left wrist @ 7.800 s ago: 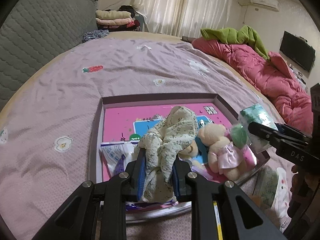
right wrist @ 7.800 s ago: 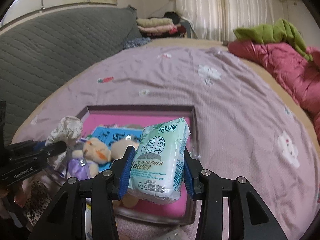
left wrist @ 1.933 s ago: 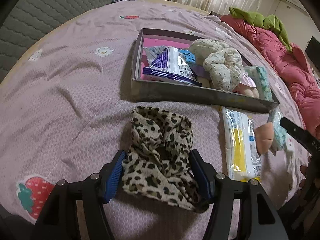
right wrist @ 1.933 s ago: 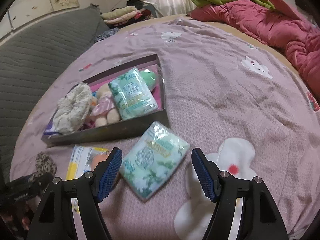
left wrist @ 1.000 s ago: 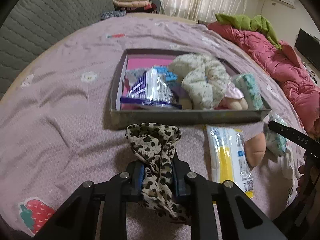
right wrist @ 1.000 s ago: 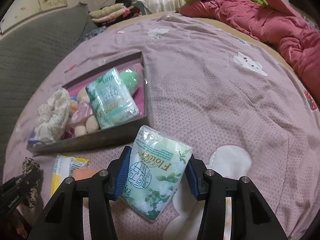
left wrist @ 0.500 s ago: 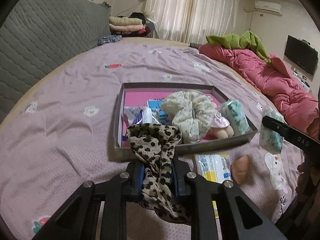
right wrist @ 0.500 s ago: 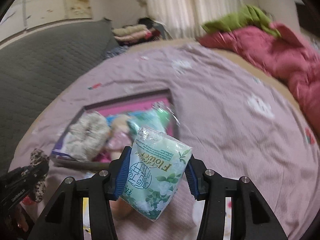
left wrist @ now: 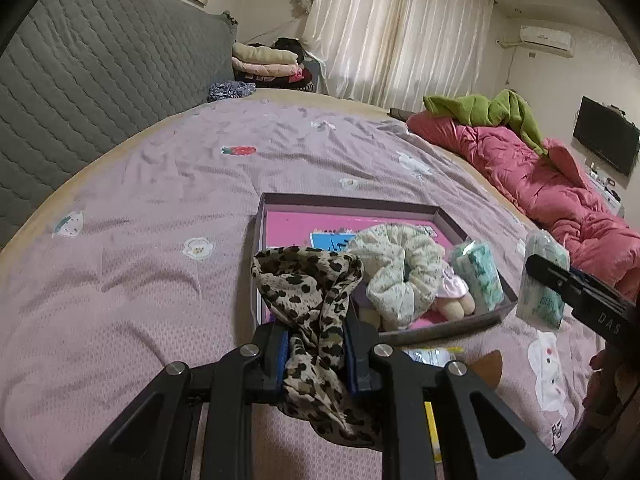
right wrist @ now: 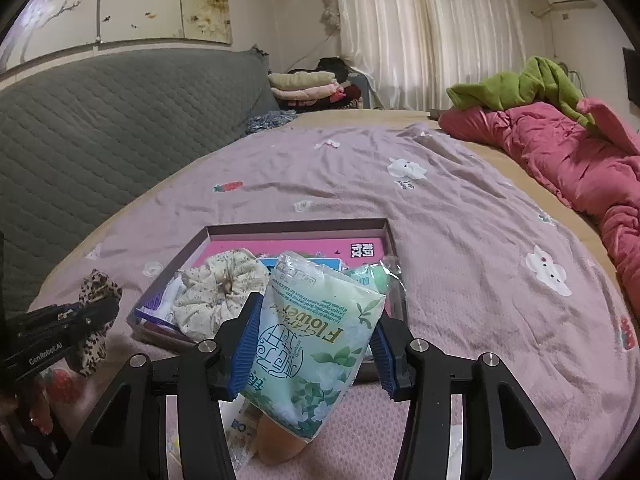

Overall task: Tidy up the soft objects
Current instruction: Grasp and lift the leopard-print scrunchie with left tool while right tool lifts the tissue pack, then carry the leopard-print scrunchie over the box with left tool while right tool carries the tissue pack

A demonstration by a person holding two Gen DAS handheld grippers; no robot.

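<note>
A shallow box with dark walls and a pink floor sits on the mauve bedspread. Inside it lie a pale floral scrunchie, a small doll in a pink dress tucked against it, and a green tissue pack along the right wall. A blue card lies flat on the floor behind them, and at the left wall, seen from the right wrist camera, there is a purple-and-white packet.

The left gripper is closed tight on a leopard scrunchie. The blue pads pinch its middle, so a loop stands up above the fingers and a loose tail hangs below them. Its long axis runs roughly along the fingers, toward the box, and the upper loop covers the box's near left corner in that view.

The right gripper has its fingers partway apart and pressed on both sides of a second tissue pack. This pack is held off the bedspread, just in front of the box's near wall. It stands on end, slightly tilted, with the printing upside down and the crimped top edge pointing up and away toward the box.

On the bedspread below the grippers lie a yellow-and-white packet and a peach-coloured soft thing, both outside the box.
</note>
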